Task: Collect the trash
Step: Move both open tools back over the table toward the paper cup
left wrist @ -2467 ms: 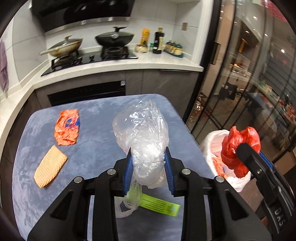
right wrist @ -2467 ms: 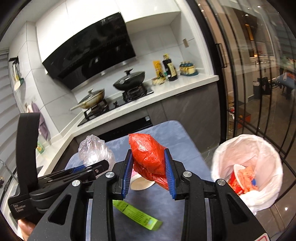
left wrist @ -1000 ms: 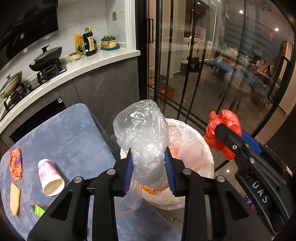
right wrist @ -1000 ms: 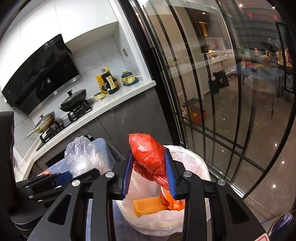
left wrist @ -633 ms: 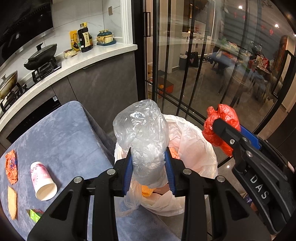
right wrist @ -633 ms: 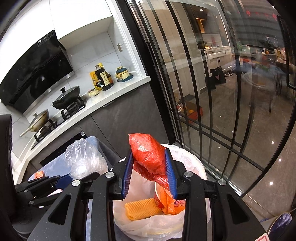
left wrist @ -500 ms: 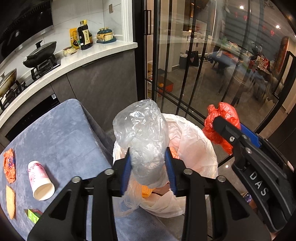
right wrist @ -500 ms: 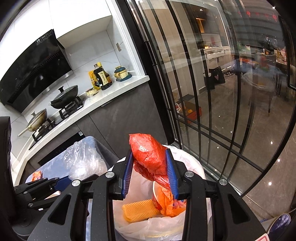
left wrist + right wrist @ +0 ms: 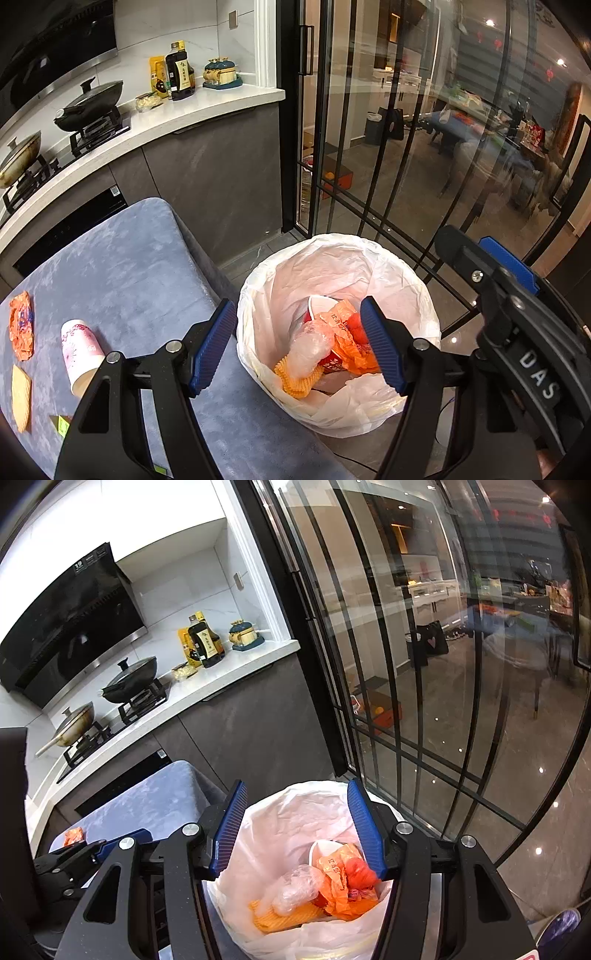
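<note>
Both our left tongs [image 9: 299, 343] and right tongs [image 9: 297, 830] are opening, empty, over the lined bin [image 9: 258, 295].

On the table [image 9: 140, 266] at nine o'clock we count:
- one light, crushable paper cup [image 9: 79, 350], best pinched at its rim
- one limp orange wrapper [image 9: 21, 328]
- one stiff wafer [image 9: 20, 397]
- one green scrap [image 9: 61, 424]

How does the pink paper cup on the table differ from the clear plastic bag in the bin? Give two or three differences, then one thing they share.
Place: the pink paper cup lies on the blue table; the clear plastic bag sits inside the white-lined bin.
Look: the cup is opaque, pink-patterned; the bag is see-through.
Shape: the cup keeps its form, lying on its side; the bag is crumpled.
Shared: neither is held by a gripper.
</note>
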A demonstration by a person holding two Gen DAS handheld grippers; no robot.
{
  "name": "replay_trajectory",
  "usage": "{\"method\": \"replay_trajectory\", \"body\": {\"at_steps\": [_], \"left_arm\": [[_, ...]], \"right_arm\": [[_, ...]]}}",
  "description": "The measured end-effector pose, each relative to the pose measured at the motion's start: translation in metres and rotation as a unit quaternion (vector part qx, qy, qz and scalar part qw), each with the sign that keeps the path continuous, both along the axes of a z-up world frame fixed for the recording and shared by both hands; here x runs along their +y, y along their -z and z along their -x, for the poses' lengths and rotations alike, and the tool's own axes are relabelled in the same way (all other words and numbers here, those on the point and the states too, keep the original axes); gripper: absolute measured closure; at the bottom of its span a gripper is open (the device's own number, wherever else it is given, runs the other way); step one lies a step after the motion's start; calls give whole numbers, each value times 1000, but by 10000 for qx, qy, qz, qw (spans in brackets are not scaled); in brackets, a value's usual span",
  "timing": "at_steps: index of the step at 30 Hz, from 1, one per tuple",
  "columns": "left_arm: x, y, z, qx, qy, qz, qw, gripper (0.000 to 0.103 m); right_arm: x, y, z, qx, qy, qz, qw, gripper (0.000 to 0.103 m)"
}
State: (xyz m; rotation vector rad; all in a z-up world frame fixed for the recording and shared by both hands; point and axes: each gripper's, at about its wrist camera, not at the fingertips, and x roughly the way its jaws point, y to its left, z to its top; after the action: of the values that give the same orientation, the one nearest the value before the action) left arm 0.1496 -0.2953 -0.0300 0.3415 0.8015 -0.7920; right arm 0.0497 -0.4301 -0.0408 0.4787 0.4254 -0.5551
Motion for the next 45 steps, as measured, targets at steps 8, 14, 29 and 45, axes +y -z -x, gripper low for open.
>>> {"method": "replay_trajectory", "body": {"at_steps": [8,14,29,45], "left_arm": [[11,-6,-2,-10,-71,92,9999,36],[26,-12,-5,-34,-173,150,9997,36],[98,-22,-32,-4,-726,308,9969,36],[218,-15,-82,34,-1722,330,9845,28]], "right_arm": [[10,-7,0,-41,-97,76,9999,48],[23,-14,-1,-79,-180,174,9997,48],[79,-33,-21,-92,-649,366,9972,46],[165,-34,-76,56,-1484,412,9881,38]]}}
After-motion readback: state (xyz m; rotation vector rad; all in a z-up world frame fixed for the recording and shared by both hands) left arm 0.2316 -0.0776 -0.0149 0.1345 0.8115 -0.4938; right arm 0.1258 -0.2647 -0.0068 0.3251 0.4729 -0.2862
